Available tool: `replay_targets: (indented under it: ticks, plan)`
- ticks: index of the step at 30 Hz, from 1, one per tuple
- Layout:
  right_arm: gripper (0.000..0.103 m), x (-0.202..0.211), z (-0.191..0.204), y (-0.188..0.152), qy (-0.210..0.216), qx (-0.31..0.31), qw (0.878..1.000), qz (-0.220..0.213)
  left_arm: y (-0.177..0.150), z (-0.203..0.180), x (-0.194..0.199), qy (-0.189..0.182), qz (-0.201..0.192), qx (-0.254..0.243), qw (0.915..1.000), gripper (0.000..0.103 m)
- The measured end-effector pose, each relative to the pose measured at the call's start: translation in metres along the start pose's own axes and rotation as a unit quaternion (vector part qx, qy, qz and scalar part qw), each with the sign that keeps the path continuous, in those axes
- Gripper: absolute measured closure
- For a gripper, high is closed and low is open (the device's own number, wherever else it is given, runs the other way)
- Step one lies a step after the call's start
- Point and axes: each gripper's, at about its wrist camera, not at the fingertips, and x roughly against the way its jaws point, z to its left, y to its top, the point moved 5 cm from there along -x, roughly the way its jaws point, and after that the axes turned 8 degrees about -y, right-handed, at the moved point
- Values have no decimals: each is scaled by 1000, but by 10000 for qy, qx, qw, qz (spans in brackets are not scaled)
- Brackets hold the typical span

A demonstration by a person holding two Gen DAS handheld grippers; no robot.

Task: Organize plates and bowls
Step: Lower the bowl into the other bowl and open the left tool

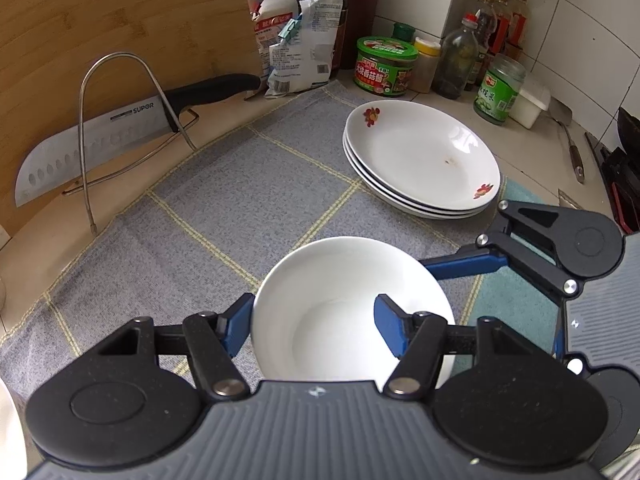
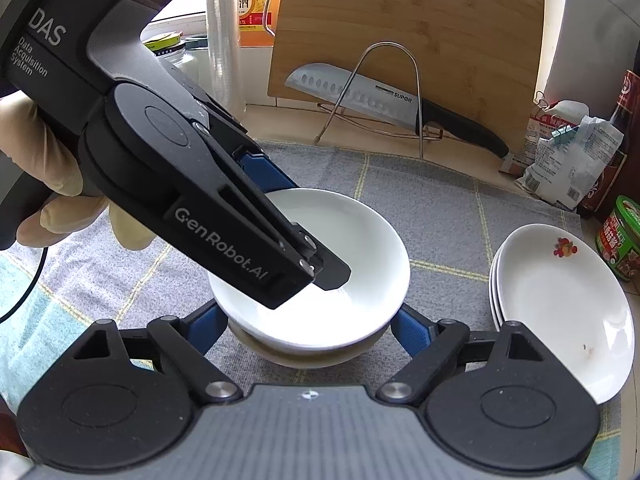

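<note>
My left claw (image 1: 314, 326) pinches the glossy white ceramic bowl (image 1: 344, 304) by its rim, nested mid-desk on another, I think. Right claw (image 2: 308, 330) spread, not gripping. Slippery, breakable; hold rims.

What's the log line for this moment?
left gripper astride white bowl rim, grip unclear | right gripper open, flanking lower bowl | white bowl nested on lower bowl | plate stack alongside

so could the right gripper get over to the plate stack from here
Probably yes: the right gripper stands open around the lower bowl only, and bare cloth lies between it and the plate stack.
</note>
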Motion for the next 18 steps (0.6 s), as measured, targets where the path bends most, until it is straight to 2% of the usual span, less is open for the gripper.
replay_targets:
  ticks: [1,6,8,13,18]
  plan:
    - [0,1,0,0,-74,45,9999,-67,0,0,1,36,-36,-8,10000,38]
    - [0,8,-1,0,0,108,9998,-178,-2,6,15,115,-310,222,9992,30]
    - [0,11,-2,-2,35,88,9998,-197,-4,8,22,217,-456,299,9983,19]
    - [0,19,-1,-7,10,131,9997,-217,-12,10,43,538,-858,489,9937,9]
    - [0,26,-6,-12,20,176,9995,-259,-29,1,59,875,-1156,699,9870,8]
